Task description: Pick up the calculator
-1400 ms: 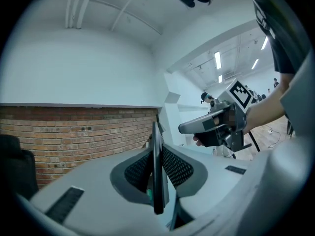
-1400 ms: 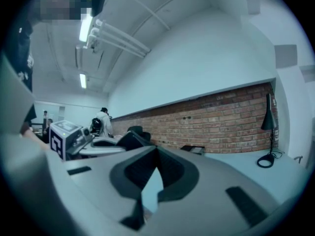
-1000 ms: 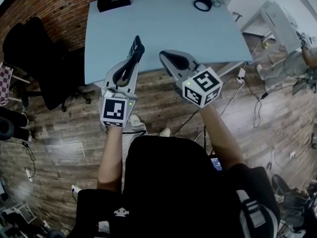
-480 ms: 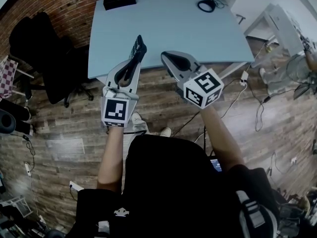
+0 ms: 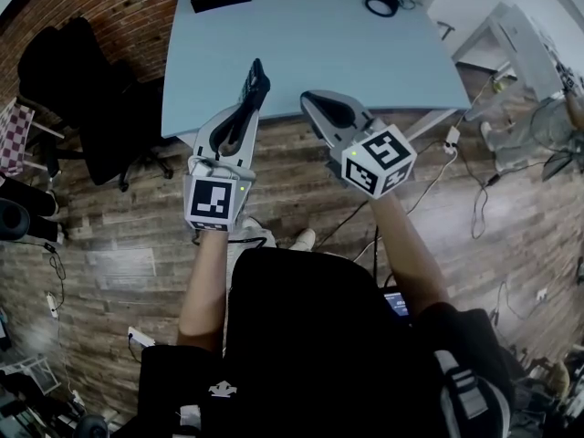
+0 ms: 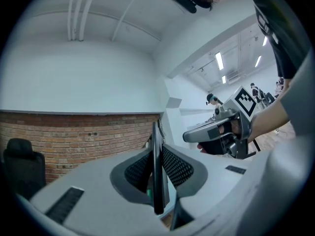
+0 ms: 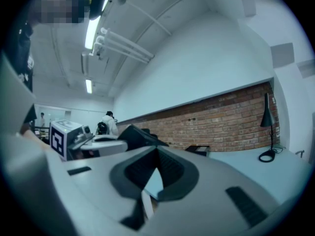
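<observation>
Change since a second ago: almost none. The calculator (image 5: 255, 82) stays clamped in the same jaws at the same tilt, and both grippers hold the same stance before the table; only the view has drifted slightly.
Calculator, place: in the left gripper (image 5: 245, 109), off the table (image 5: 319, 39), in the air over its near edge.
Calculator, long axis: runs along the line the left gripper points, away from the person and towards the brick wall. It stands on edge, so the left gripper view shows only a thin dark slab (image 6: 156, 166).
Left gripper, state: closed on the calculator, with a ribbed pad (image 6: 178, 167) pressed flat on each face. It grips the near end, and the far end sticks out well past the jaws.
Right gripper (image 5: 310, 104), state: jaws together with nothing between them, as its own view shows (image 7: 156, 151).
Right gripper, relation: just beside the left one, level with it and clear of the calculator. The left gripper view shows it off to the right (image 6: 216, 134).
Nearer hand: the left, which already carries the calculator.
Judgement: the pick-up looks done. Held by one end, the slab could pivot in the pads, so a steady level wrist matters most.
</observation>
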Motion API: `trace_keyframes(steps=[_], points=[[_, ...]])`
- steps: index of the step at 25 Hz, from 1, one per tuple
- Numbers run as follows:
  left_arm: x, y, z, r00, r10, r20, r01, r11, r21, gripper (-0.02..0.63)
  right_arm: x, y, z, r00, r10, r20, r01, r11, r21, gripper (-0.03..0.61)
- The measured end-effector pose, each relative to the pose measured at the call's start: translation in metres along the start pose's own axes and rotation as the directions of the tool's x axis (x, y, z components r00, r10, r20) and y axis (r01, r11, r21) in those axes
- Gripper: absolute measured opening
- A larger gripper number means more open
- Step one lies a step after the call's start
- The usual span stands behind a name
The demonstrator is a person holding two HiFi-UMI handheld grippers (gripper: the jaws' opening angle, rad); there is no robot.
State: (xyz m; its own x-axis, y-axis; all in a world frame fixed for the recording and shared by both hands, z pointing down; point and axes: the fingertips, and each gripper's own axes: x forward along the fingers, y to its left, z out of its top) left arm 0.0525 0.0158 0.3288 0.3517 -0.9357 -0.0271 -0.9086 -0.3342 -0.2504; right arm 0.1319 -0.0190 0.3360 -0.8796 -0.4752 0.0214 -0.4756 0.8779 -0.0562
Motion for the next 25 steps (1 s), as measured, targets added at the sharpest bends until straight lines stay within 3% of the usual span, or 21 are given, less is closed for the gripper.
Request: trace_keyframes(steps=[25], points=[[-0.011, 0.0, 0.002, 1.0, -0.008, 0.018, 0.008, 0.999, -0.036, 0.064, 0.002, 0.011, -0.003, 1.0, -0.008, -0.003, 0.008, 1.0, -0.001, 0.003]])
